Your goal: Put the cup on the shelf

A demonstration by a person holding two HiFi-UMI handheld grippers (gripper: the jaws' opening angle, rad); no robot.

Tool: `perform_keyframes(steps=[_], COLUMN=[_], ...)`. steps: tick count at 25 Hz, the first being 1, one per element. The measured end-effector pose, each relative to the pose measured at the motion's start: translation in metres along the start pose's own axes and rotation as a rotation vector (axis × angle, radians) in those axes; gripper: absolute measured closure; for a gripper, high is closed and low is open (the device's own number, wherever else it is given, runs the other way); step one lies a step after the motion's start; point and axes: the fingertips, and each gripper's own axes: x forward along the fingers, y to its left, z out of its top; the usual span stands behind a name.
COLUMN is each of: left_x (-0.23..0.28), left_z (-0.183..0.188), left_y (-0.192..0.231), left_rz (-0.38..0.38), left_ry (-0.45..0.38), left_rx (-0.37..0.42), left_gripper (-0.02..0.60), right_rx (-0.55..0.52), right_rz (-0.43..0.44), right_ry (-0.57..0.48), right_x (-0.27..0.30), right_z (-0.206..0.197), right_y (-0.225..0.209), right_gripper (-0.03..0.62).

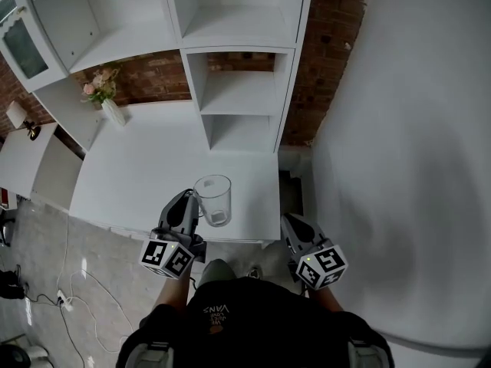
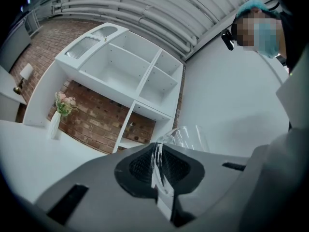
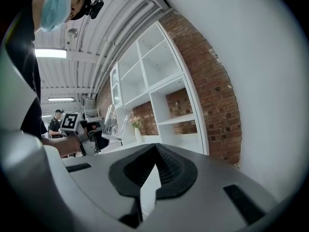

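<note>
The clear glass cup hangs upright above the near edge of the white table. My left gripper is shut on the cup's left wall. In the left gripper view the glass wall runs between the pads of that gripper and rises beyond them. My right gripper hovers off the table's right front corner, shut with nothing in it. From the right gripper view its jaws meet, and the cup shows far left. The white shelf unit stands at the back of the table, its compartments empty.
A white vase with pink flowers stands at the table's back left. A brick wall rises behind and to the right of the shelf unit. A large white wall fills the right side. Cables lie on the floor at left.
</note>
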Motion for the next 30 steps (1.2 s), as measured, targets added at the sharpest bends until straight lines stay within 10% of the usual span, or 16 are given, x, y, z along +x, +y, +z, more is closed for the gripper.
perform_keyframes(steps=[30], left_x=[0.245], left_z=[0.022], left_y=[0.074], left_rz=[-0.108], left_ry=[-0.025], left_rx=[0.046], left_gripper=[0.565], right_rx=[0.101], right_rz=[-0.228], right_ry=[-0.054], right_x=[0.08], right_z=[0.024], right_y=[-0.047], right_gripper=[0.599])
